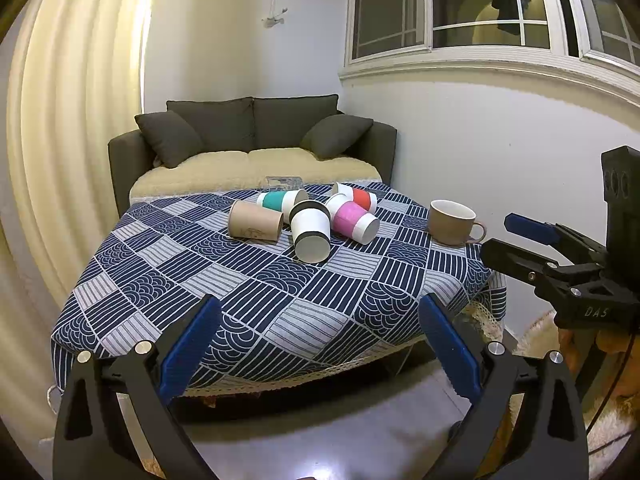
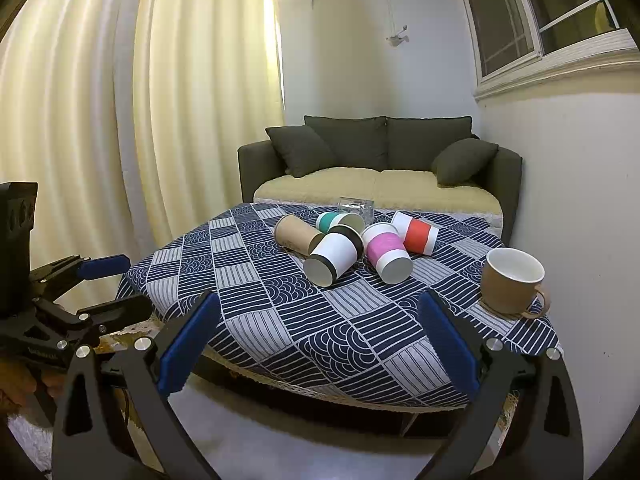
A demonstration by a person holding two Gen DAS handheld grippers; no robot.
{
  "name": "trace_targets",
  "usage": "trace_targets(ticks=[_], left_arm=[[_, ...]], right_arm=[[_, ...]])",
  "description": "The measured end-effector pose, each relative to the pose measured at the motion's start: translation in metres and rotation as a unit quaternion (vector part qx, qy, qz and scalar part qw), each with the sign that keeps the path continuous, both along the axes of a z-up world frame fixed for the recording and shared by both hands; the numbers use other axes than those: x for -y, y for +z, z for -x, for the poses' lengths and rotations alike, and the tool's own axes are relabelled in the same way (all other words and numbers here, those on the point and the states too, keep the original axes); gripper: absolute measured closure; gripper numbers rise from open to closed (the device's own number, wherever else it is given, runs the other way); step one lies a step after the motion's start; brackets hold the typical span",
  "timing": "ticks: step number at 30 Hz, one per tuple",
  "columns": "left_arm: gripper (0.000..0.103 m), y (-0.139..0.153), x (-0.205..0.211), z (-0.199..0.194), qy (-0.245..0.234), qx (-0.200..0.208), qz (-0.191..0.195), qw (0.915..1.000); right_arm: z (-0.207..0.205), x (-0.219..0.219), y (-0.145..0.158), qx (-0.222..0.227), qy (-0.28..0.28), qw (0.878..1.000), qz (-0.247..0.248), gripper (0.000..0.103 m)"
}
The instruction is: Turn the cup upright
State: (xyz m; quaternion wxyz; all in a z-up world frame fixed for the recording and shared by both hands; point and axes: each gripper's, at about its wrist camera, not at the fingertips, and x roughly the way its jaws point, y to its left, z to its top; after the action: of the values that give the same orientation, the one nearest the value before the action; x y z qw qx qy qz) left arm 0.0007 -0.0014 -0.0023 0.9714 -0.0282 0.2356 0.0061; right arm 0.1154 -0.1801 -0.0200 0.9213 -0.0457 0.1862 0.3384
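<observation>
left wrist | left hand-held gripper open | five cups lying on table

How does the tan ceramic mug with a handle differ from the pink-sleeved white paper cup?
The tan ceramic mug stands upright, mouth up; the pink-sleeved white paper cup lies on its side. The mug has a handle; the paper cup has none. The mug sits apart near the table edge; the paper cup lies among other tipped cups. Both rest on the blue patterned tablecloth.

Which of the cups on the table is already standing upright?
Only the tan handled mug, standing apart at the table's right edge with its mouth up. The five paper cups, such as the pink-banded one, all lie on their sides.
</observation>
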Motion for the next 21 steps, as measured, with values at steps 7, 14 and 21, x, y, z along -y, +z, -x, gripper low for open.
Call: trace_targets(ticks=[7,14,21], left_arm=[[0.007,-0.0004,0.0001,-0.0006,0.0,-0.001,0.0,1.0],[0.007,-0.0002,0.0,0.0,0.0,0.0,0.0,1.0],[0.007,-0.0009,0.0005,0.0001,0.0,0.0,0.0,1.0]], right_arm=[[0.0002,-0.0006,-0.0004,0.001,0.001,1.0,0.002,0.005],[0.0018,-0.0009,-0.001,0.005,-0.001,1.0,0.004,0.005],[0.0018,0.0005,-0.0005,0.003,0.002,1.0,0.004,0.005]])
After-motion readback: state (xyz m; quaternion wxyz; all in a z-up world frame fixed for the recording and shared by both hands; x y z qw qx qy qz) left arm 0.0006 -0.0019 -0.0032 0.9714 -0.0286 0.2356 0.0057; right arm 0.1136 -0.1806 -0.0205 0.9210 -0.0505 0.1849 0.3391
